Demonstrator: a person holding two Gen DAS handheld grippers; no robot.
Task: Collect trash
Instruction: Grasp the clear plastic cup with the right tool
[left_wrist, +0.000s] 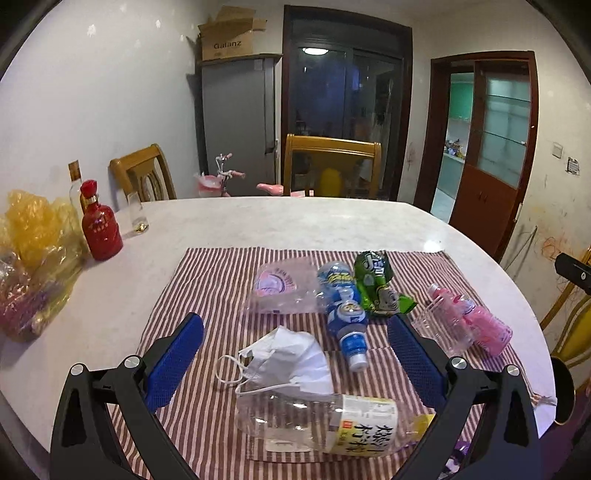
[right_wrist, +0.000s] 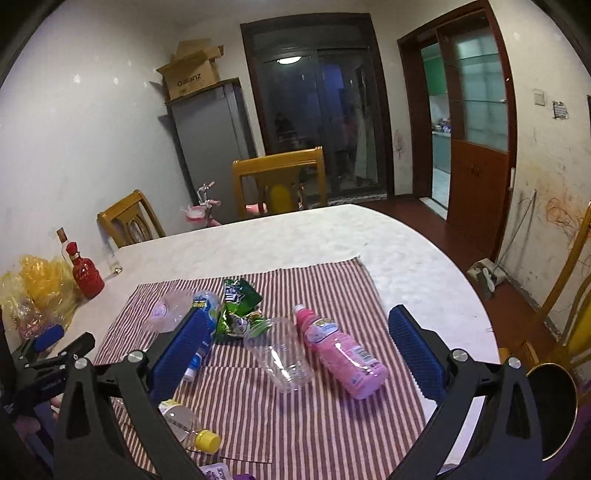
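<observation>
On the striped cloth (left_wrist: 207, 280) that covers the near part of the white tabletop (left_wrist: 295, 221), several pieces of trash lie spread out. Nearest to the left tongs (left_wrist: 295, 354) is a white face mask (left_wrist: 291, 358), and it rests partly on a clear bottle with a yellow label (left_wrist: 332, 424), which lies on its side at the near edge of the cloth. The left tongs are wide open and hold nothing; the mask is between the two blue pads (left_wrist: 173, 365), but they do not touch it.

Behind the mask, a blue bottle (left_wrist: 347, 317) lies on its side with its cap toward the camera. A crumpled clear plastic bag (left_wrist: 280, 291) is just to its left, and a green snack wrapper (left_wrist: 380, 288) is touching it on the right. Further right, a clear plastic cup (right_wrist: 284, 354) lies on its side just beside a pink bottle (right_wrist: 340, 350), which is also lying down.

The right tongs (right_wrist: 303, 354) are wide open too and empty, with the cup and the pink bottle between the fingers and below them.

At the left end of the tabletop stand a red bottle (left_wrist: 99, 225), a small glass (left_wrist: 136, 214) and a heap of yellow plastic bags (left_wrist: 37, 251), well apart from the cloth. Two wooden chairs (left_wrist: 332, 162) stand behind the tabletop.
</observation>
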